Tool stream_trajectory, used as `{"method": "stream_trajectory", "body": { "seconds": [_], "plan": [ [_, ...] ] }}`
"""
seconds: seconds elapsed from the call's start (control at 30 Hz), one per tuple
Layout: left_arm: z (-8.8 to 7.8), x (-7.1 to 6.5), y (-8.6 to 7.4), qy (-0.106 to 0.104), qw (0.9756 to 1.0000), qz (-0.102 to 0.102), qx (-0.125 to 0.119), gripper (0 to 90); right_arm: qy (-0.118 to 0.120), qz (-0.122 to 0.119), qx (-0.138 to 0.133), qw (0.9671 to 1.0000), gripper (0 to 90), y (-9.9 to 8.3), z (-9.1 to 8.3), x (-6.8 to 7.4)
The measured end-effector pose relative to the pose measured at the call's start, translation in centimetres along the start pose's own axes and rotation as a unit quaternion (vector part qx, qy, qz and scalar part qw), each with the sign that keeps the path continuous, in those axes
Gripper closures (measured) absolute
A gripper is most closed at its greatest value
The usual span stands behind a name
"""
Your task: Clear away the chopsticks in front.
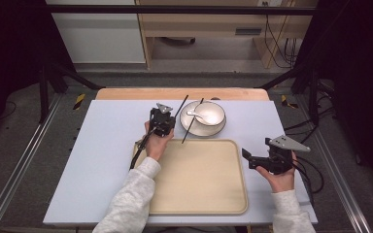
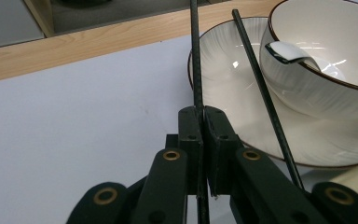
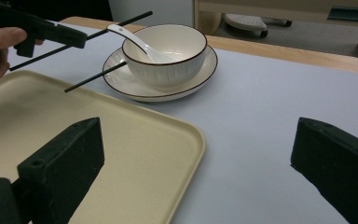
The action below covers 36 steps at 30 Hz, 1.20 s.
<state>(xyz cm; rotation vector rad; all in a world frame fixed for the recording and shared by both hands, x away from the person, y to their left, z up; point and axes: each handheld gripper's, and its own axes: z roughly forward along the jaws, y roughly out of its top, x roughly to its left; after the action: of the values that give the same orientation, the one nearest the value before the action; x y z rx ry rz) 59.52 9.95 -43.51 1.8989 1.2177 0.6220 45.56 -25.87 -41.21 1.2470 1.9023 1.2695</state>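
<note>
Left claw [image 2: 202, 122] pinches one black chopstick [image 2: 196, 56] clear of the plate [image 2: 223, 70]; right claw [image 3: 196, 163], spread, waits beside the tray [image 3: 135, 154].

place: lab recording booth | evidence: black metal frame posts [image 1: 46, 82], loose black cables [image 1: 277, 43], hazard-striped floor tape [image 1: 79, 101], pale-blue tabletop [image 1: 97, 160]

spoon [image 1: 194, 114] in bowl [image 1: 211, 112], bowl on plate [image 1: 200, 129]
</note>
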Motion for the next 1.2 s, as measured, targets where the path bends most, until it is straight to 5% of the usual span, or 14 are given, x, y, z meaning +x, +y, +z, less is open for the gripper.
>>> {"method": "stream_trajectory", "body": {
  "seconds": [0.73, 1.2],
  "plan": [
    [-8.4, -0.4, -5.0, 0.04, 0.9986, -0.012, -0.032, 85.6, -0.001, -0.001, 0.001, 1.0, 3.0, -0.1, -0.2, 0.1],
    [-12.0, -0.9, -9.2, 0.047, 0.9961, -0.055, -0.049, 85.6, -0.002, 0.0, 0.003, 1.0, 2.9, -0.1, -0.2, 0.2]
  ]
}}
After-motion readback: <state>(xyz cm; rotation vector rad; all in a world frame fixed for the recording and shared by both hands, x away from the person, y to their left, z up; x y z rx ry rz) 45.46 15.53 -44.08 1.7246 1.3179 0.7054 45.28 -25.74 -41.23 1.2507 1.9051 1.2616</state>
